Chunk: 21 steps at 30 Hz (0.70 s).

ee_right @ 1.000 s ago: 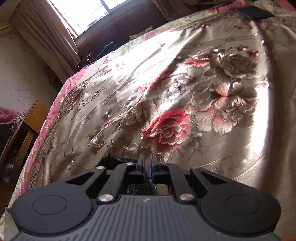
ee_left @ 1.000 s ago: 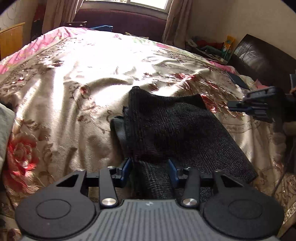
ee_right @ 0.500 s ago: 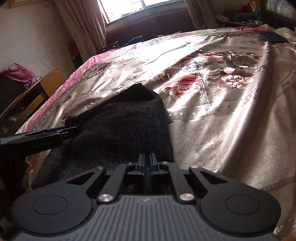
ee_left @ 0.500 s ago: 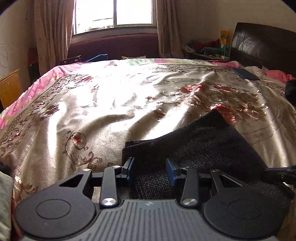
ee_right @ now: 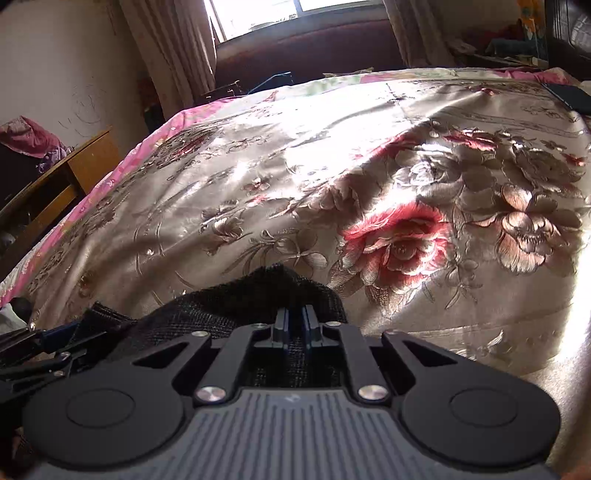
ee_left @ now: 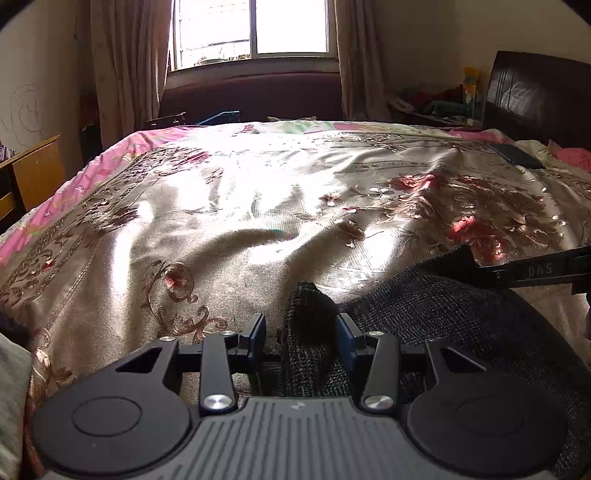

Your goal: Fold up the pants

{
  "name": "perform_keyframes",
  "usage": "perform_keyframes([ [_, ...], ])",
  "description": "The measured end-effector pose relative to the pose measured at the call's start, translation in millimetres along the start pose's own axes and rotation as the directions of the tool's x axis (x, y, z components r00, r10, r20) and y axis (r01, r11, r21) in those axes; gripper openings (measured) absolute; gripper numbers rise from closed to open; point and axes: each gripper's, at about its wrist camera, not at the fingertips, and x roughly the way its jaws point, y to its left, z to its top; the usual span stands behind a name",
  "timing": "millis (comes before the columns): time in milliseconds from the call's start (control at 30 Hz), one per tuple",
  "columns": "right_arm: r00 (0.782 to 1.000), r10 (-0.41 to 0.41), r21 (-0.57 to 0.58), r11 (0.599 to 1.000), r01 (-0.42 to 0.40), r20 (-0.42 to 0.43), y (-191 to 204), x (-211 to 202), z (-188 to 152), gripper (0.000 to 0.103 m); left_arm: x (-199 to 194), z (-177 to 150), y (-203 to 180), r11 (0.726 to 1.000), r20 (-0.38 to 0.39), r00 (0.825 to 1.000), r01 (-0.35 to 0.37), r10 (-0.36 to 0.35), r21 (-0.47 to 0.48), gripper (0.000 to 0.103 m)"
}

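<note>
The dark checked pants [ee_left: 461, 325] lie folded at the near edge of the floral bedspread [ee_left: 258, 206]. My left gripper [ee_left: 300, 332] is open, its blue pads either side of a raised fold of the pants, touching only the right pad. My right gripper [ee_right: 295, 321] is shut on the pants' edge [ee_right: 236, 306], with cloth pinched between its pads. The right gripper's finger shows in the left wrist view [ee_left: 535, 271] over the pants' far corner. The left gripper shows at the lower left of the right wrist view [ee_right: 40, 350].
A wooden desk [ee_right: 55, 188] stands left of the bed. A dark headboard [ee_left: 539, 96] is at the right. A dark flat object [ee_left: 515, 155] lies on the bed near the headboard. Window and curtains [ee_left: 255, 29] are beyond the bed.
Both grippers have moved forward and lower over the bed. The pants now bunch up between the left gripper's open pads. The right gripper stays shut on the pants.
</note>
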Motion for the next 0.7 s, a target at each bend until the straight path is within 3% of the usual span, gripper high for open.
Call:
perform_keyframes([
  [133, 0.999, 0.002, 0.01, 1.0, -0.003, 0.045, 8, -47, -2, 0.011, -23, 8, 5, 0.999, 0.009, 1.0, 0.0, 0.0, -0.044, 0.056],
  [233, 0.997, 0.029, 0.024, 0.999, -0.031, 0.074, 13, -93, -24, 0.011, -50, 3, 4, 1.0, 0.032, 0.999, 0.0, 0.001, -0.029, 0.056],
  [300, 0.997, 0.027, 0.033, 0.999, -0.029, 0.07, 15, -114, -43, 0.011, -61, -7, 0, 1.0, 0.009, 1.0, 0.016, -0.016, -0.024, 0.056],
  [400, 1.0, -0.003, 0.002, 1.0, 0.003, -0.011, 20, -114, -74, 0.011, -58, -24, -6, 0.999, -0.053, 0.998, 0.016, -0.017, -0.031, 0.056],
  [533, 0.999, -0.048, -0.019, 0.999, 0.048, 0.008, 31, -120, -75, 0.011, -68, -21, -15, 1.0, -0.081, 0.997, 0.0, -0.002, -0.021, 0.056],
  [633, 0.997, -0.022, -0.031, 0.999, 0.025, 0.079, 39, -142, -67, 0.012, -80, -21, -21, 1.0, -0.105, 0.994, 0.01, -0.013, -0.028, 0.056],
  [700, 0.998, -0.045, -0.037, 0.998, 0.046, 0.039, 39, -137, -70, 0.013, -78, -27, -26, 0.999, -0.152, 0.988, 0.02, -0.025, -0.029, 0.057],
])
